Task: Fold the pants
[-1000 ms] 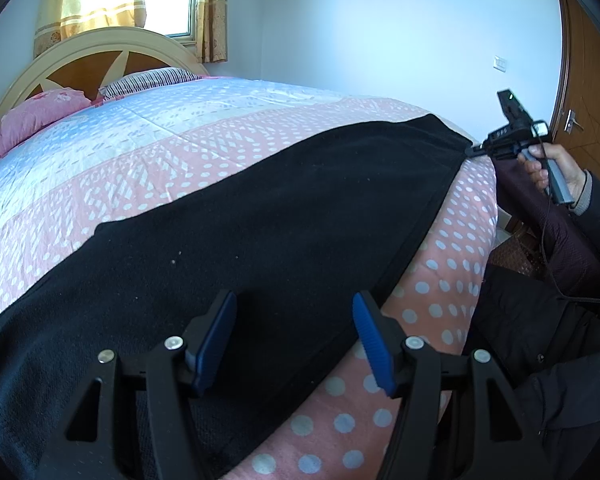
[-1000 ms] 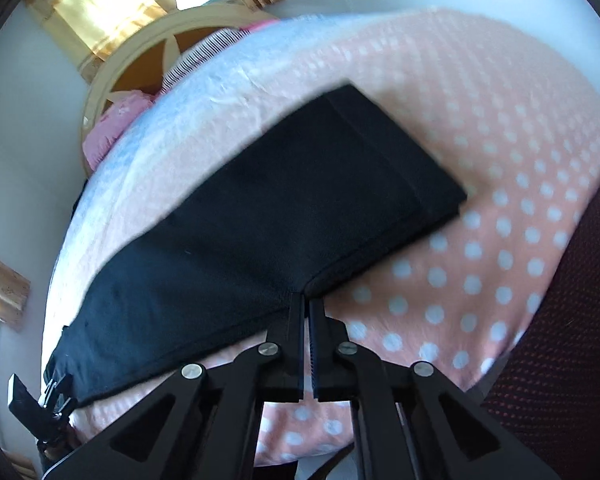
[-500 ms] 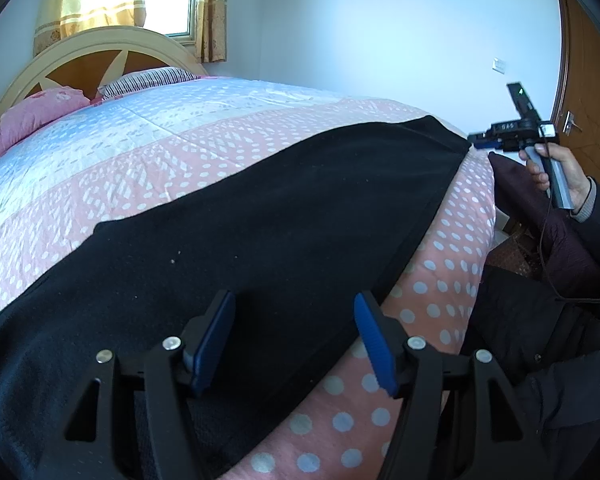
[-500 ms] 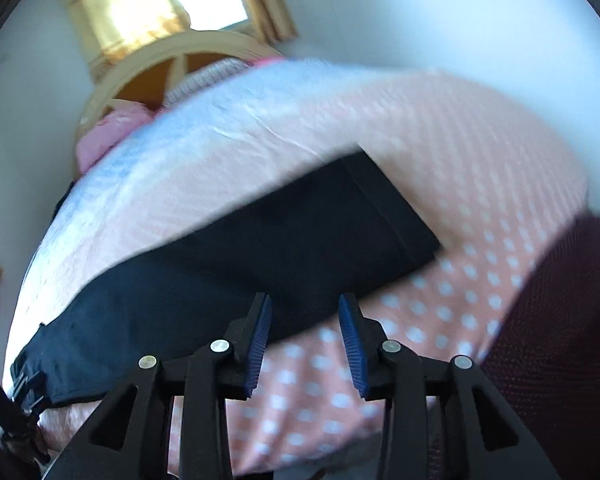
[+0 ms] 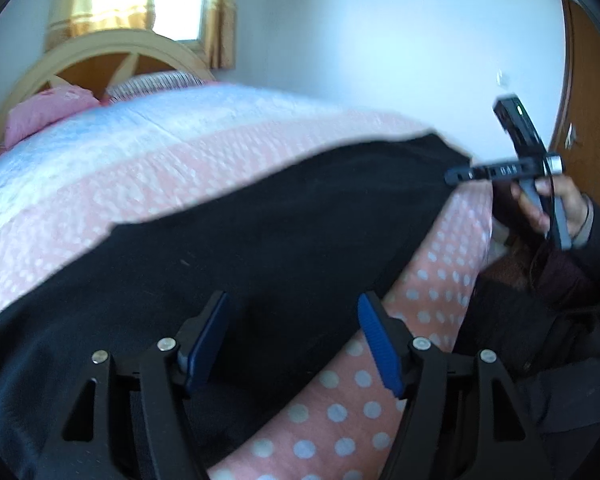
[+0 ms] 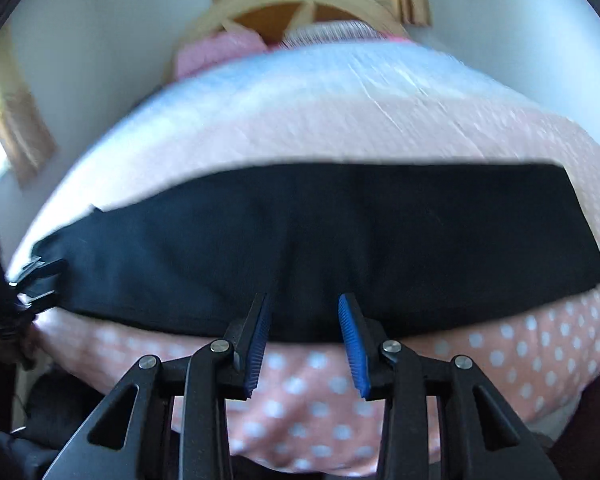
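Observation:
Black pants (image 5: 260, 248) lie flat in a long band across the near end of the bed, seen whole in the right wrist view as the pants (image 6: 340, 240). My left gripper (image 5: 294, 320) is open above their near edge, nothing between its blue pads. My right gripper (image 6: 305, 320) is open too, just off the pants' front edge over the dotted cover. The right gripper (image 5: 460, 174) also shows in the left wrist view, held in a hand beside the far end of the pants. The left gripper (image 6: 40, 276) appears at the opposite end in the right wrist view.
The bed has a pink polka-dot cover (image 6: 520, 360) with a pale blue section farther back. Pink and striped pillows (image 5: 48, 112) rest against a wooden headboard (image 5: 112, 52). A wooden door (image 5: 592, 100) stands at right; the person's dark clothing (image 5: 560, 320) is close by.
My right gripper went from shut at the pants' edge to open, let go, and swung to face the pants squarely. The left gripper stayed open and shifted slightly.

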Available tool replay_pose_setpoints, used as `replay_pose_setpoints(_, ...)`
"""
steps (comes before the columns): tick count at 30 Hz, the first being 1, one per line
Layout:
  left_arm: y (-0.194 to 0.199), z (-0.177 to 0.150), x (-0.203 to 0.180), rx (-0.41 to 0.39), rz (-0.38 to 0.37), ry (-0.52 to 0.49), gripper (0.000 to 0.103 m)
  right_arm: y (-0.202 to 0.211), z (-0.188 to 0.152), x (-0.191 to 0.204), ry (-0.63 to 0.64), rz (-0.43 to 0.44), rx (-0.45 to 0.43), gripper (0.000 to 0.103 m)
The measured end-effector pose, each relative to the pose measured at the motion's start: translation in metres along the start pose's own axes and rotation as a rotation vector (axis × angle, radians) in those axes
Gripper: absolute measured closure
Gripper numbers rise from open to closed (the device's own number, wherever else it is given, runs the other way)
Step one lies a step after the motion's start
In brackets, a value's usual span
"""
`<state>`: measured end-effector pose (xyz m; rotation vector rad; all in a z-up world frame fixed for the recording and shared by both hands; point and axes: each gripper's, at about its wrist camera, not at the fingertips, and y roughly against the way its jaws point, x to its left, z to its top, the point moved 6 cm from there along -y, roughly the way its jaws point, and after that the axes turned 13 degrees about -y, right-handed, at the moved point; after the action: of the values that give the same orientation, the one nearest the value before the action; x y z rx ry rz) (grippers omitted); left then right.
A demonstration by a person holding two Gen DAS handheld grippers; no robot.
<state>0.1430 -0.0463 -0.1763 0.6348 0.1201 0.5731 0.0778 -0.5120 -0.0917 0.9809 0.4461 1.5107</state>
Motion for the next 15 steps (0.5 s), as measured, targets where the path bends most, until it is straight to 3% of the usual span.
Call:
replay_pose_setpoints(2,0.009,0.001,0.013,-0.022,0.058,0.017,0.03,-0.009,-0.005,0.02,0.056,-0.007,-0.004,0.065)
replay_pose_setpoints(3,0.013,-0.002,0.024,-0.022,0.096,0.039,0.025,-0.022,-0.011,0.024,0.078,-0.02,0.041,0.065)
replay_pose_setpoints(4,0.013,-0.005,0.03,-0.012,0.107,0.058,0.025,-0.031,-0.019,0.023,0.083,-0.043,0.073,0.065)
replay_pose_setpoints(6,0.011,-0.014,0.041,0.012,0.118,0.107,0.025,-0.03,-0.022,0.029,0.121,-0.071,0.037,0.064)
replay_pose_setpoints(8,0.009,-0.022,0.046,0.034,0.11,0.155,0.025,-0.022,-0.021,0.029,0.108,-0.038,0.052,0.064)
replay_pose_setpoints(10,0.008,-0.023,0.051,0.044,0.12,0.174,0.025,-0.009,-0.008,0.01,0.01,0.019,0.023,0.065)
replay_pose_setpoints(12,0.009,-0.021,0.051,0.048,0.144,0.161,0.025,0.008,0.009,-0.027,-0.103,-0.007,-0.04,0.065)
replay_pose_setpoints(15,0.011,-0.023,0.059,0.117,0.258,0.106,0.024,0.031,0.028,-0.095,-0.283,-0.066,-0.117,0.065)
